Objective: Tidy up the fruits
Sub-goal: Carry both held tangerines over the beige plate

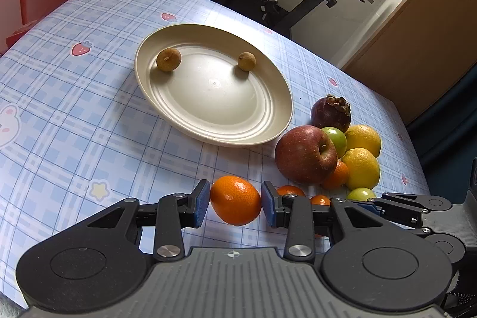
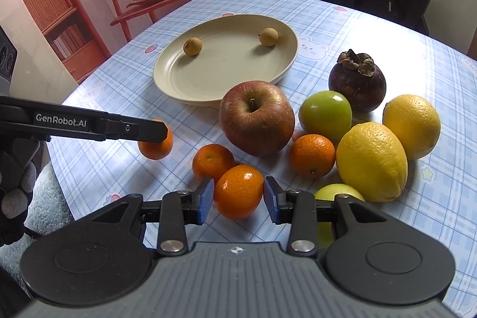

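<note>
My left gripper has its blue pads clamped on either side of a small glossy orange citrus fruit, near the table's near edge. In the right wrist view that same fruit sits toward the near left part of the blue checked tablecloth, half hidden under my left gripper's black finger. My right gripper is likewise clenched on a second small orange citrus, pads pressing both its flanks, close to the near edge.

Just behind that one lies another small orange citrus, and to its right a fourth, touching the big red apple with its stem dimple facing up. A pale green round fruit peeks out just beside my right gripper's right finger. Right of it rests a large yellow lemon, with a second lemon behind, toward the table's right edge. A green round fruit is wedged between the apple and the lemons. Behind it stands a dark purple mangosteen with a dried brown calyx on top.

Farther back, toward the middle of the table, sits the cream oval plate, its near rim just beside the apple. It carries two small round tan longans: one near the left rim, one near the far right rim, well apart.
</note>
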A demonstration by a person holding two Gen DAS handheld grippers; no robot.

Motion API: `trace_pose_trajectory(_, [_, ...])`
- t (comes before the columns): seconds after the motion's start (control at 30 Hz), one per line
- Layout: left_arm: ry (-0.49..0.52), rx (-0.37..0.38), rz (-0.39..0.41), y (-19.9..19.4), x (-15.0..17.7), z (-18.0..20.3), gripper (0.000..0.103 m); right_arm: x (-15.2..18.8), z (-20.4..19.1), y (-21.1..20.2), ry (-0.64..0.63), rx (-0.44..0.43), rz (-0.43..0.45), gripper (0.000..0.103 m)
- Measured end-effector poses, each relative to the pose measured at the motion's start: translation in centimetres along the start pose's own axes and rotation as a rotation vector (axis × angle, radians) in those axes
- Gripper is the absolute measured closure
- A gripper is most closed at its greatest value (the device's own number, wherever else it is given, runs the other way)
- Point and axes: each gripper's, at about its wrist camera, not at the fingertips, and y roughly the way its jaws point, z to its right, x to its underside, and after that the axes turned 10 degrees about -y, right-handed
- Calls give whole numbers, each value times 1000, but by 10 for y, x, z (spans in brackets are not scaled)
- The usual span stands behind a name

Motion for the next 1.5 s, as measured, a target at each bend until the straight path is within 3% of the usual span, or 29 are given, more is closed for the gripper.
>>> trace_pose_trajectory(0.4, [34, 0, 105, -29, -24, 6, 63, -13, 4, -26, 5, 28, 103, 64])
trace_pose_trajectory(0.87, [108, -22, 205, -37, -74, 21, 63, -58, 11, -32, -60, 55, 192, 64])
trace_pose_trajectory(1.2, [145, -52, 193, -13, -112, 18, 63, -104, 25, 0, -114, 54, 181, 64])
trace_pose_trajectory(1.5, [191, -81, 107, 38, -140, 6, 63, -126, 47, 57, -135, 36, 80, 64])
